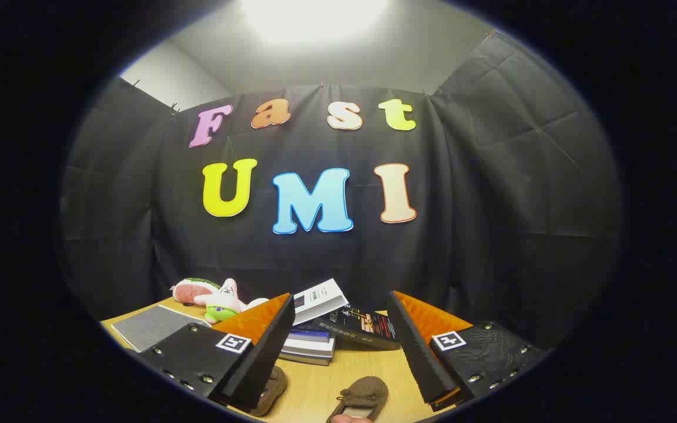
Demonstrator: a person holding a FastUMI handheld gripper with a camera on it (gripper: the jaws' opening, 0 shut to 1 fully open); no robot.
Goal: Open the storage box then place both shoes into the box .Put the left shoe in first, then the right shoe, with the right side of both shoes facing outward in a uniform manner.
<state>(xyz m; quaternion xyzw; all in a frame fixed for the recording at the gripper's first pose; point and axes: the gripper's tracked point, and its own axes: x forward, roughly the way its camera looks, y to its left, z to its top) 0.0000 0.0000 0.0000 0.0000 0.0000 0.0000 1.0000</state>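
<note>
Wooden tabletop [321, 385] is carrying two soft, light brown shoes [362, 395] near its front edge, under the wide-open, empty gripper [338, 346], likely best pinched at the heel collar

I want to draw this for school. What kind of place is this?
It looks like a small recording booth set up like a home corner: black cloth walls around a wooden table holding books, a plush toy and two brown shoes. The gripper has its fingers open above them.
</note>
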